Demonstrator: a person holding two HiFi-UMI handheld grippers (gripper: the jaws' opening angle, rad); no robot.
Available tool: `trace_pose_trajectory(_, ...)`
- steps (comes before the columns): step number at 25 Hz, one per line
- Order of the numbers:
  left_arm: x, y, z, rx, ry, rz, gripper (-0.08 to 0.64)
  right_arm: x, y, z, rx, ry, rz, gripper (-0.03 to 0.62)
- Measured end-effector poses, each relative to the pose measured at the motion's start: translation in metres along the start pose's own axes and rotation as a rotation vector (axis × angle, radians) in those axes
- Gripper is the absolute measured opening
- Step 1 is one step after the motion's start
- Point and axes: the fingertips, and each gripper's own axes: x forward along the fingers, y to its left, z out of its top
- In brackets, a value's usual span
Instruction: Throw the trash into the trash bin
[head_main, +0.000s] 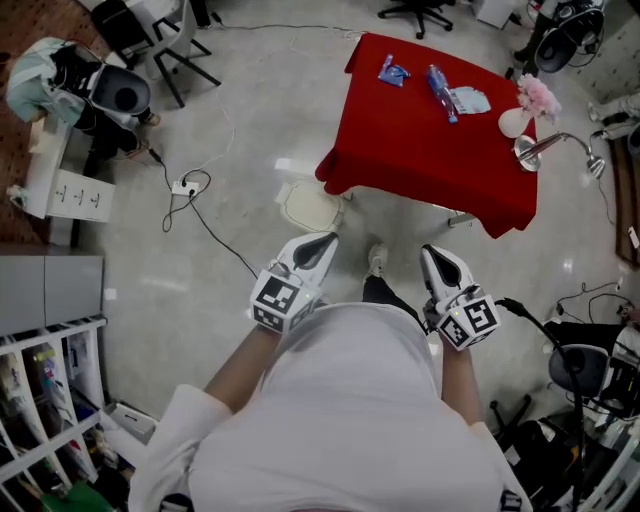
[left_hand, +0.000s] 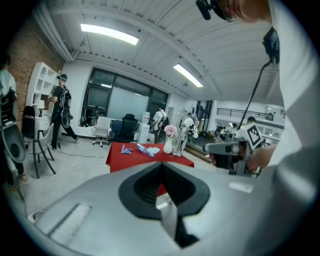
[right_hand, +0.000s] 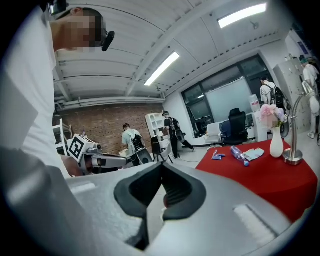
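A red-clothed table (head_main: 400, 165) stands ahead of me and carries a blue wrapper (head_main: 392, 71), a clear plastic bottle (head_main: 441, 92) and a crumpled pale wrapper (head_main: 470, 99). A white bin-like container (head_main: 312, 207) sits on the floor at the table's near left corner. My left gripper (head_main: 318, 245) and right gripper (head_main: 440, 258) hover side by side in front of my body, short of the table, both shut and holding nothing. In the left gripper view the left gripper (left_hand: 161, 165) points at the table (left_hand: 120, 160). The right gripper (right_hand: 161, 165) sees the bottle (right_hand: 239, 155) on the red cloth.
A vase of pink flowers (head_main: 520, 115) and a desk lamp (head_main: 545, 150) stand at the table's right end. Cables and a power strip (head_main: 185, 186) lie on the floor to the left. Chairs, shelves and a round black speaker (head_main: 125, 95) stand at far left; people stand by the far shelves (left_hand: 62, 112).
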Motion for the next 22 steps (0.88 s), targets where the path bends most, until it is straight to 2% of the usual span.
trace_pose_trajectory(6, 0.040, 0.011, 0.009, -0.030, 0.013, 0.062, -0.002, 0.030, -0.041, 0.009, 0.003, 0.041, 0.069, 0.003)
trace_pose_trajectory(12, 0.086, 0.024, 0.016, -0.071, 0.015, 0.134, -0.002, 0.060, -0.090, 0.013, 0.001, 0.096, 0.173, 0.003)
trace_pose_trajectory(16, 0.102, 0.030, 0.021, -0.088, 0.019, 0.189, 0.003, 0.074, -0.111, 0.012, -0.025, 0.143, 0.255, 0.003)
trace_pose_trajectory(22, 0.117, 0.045, 0.018, -0.123, 0.034, 0.272, 0.003, 0.098, -0.141, 0.015, -0.041, 0.186, 0.328, 0.003)
